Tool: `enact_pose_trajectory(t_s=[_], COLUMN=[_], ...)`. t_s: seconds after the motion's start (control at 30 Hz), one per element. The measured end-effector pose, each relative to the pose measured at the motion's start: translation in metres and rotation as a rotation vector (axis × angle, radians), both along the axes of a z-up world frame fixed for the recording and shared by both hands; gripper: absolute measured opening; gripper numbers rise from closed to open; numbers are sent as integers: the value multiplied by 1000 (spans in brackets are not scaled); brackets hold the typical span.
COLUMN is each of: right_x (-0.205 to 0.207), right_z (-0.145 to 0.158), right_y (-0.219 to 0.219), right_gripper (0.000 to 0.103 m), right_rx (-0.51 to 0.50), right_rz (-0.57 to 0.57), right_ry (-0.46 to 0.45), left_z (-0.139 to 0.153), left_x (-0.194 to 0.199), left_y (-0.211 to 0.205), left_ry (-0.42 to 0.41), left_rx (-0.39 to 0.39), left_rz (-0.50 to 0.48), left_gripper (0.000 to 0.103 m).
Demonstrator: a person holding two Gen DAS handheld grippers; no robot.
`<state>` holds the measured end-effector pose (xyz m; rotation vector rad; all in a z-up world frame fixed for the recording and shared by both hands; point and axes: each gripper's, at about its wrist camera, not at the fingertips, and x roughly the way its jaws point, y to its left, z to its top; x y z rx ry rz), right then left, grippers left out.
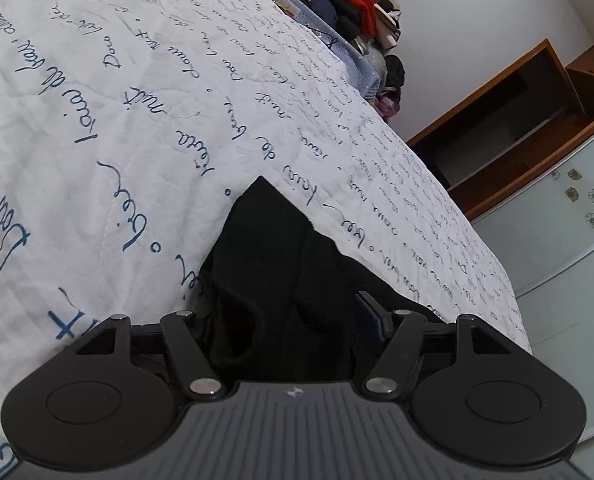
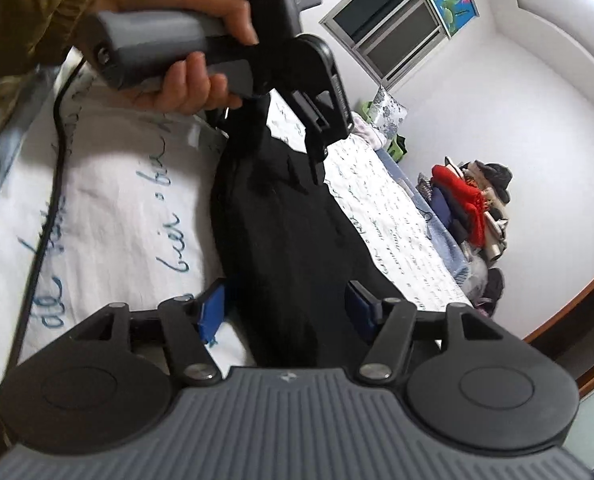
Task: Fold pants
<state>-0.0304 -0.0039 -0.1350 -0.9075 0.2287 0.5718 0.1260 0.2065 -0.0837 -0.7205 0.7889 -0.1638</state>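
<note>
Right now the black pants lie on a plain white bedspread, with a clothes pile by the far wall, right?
Not plain: both wrist views show the bedspread printed with blue handwriting. The black pants do lie on it, and the clothes pile is by the far wall.

White walls (image 2: 497, 80), window (image 2: 393, 28) w/ blind, wood shelf (image 1: 509, 120), clothes pile (image 2: 477, 208).

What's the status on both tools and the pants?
Right tool open, straddling the pants, pads clear. Left tool over the far end; jaw state unclear. Pants flat on the bed. Nothing in the way.
</note>
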Motion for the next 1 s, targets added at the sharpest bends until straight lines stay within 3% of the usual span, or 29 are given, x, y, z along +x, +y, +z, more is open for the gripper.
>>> enact_pose_trajectory(t_s=[0.17, 0.2, 0.23, 0.27, 0.3, 0.4, 0.67, 0.87, 0.9, 0.93, 1.0], right_x=[-3, -1, -2, -3, -4, -10, -1, 1, 1, 2, 4], right_z=[-4, -5, -4, -5, -6, -12, 1, 9, 10, 13, 26], right_y=[1, 2, 0, 2, 4, 6, -3, -14, -16, -20, -31], right_gripper=[58, 50, 32, 24, 15, 12, 10, 10, 13, 21, 23], right_rx=[-55, -55, -57, -64, -72, -101, -17, 54, 63, 71, 103], right_rz=[-44, -44, -40, -32, -23, -6, -14, -16, -8, 11, 76], right_ry=[-48, -46, -38, -27, -22, -45, 11, 56, 70, 112, 224], left_z=[9, 8, 7, 5, 2, -2, 25, 43, 45, 46, 46], left_x=[-8, -7, -5, -4, -2, -6, -19, -27, -28, -28, -27], left_y=[-10, -11, -12, -12, -11, -3, -25, -32, -35, -36, -38], left_ry=[-113, -106, -88, -63, -44, -45, -119, -168, -172, -172, -170], left_rx=[71, 91, 120, 149, 147, 109, 218, 223, 234, 245, 257], left_rz=[-74, -73, -66, -53, -48, -36, 1, 30, 27, 27, 27], left_gripper=[64, 52, 44, 31, 29, 25, 21, 20, 20, 20, 19])
